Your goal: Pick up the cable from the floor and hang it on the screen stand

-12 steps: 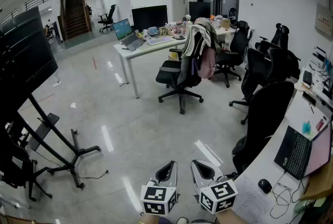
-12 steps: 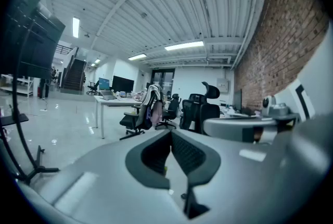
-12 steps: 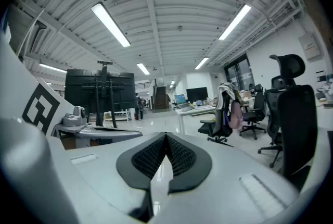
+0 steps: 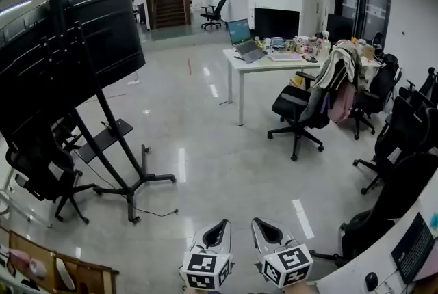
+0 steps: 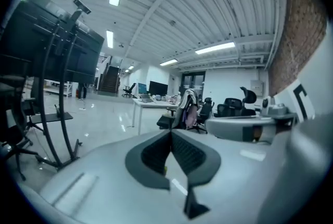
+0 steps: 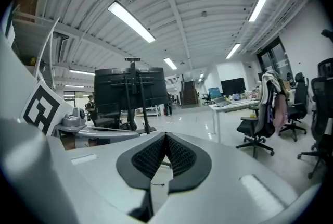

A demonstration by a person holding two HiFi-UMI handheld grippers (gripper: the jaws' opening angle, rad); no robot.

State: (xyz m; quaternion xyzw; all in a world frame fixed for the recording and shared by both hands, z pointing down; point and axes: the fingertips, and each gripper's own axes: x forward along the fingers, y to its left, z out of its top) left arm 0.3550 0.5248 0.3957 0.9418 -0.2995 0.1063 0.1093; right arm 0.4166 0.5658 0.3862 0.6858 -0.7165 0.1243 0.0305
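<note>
Cable [image 4: 161,212] on floor [image 4: 226,169] beside screen stand [image 4: 109,122]

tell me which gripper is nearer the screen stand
Left. The left gripper is off to the right of the screen stand, with open floor between them. The right gripper is beside it, farther right still.

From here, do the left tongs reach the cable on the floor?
Probably not yet: the cable lies ahead and left of the shut left tongs, apart from them. Nothing stands between.
</note>
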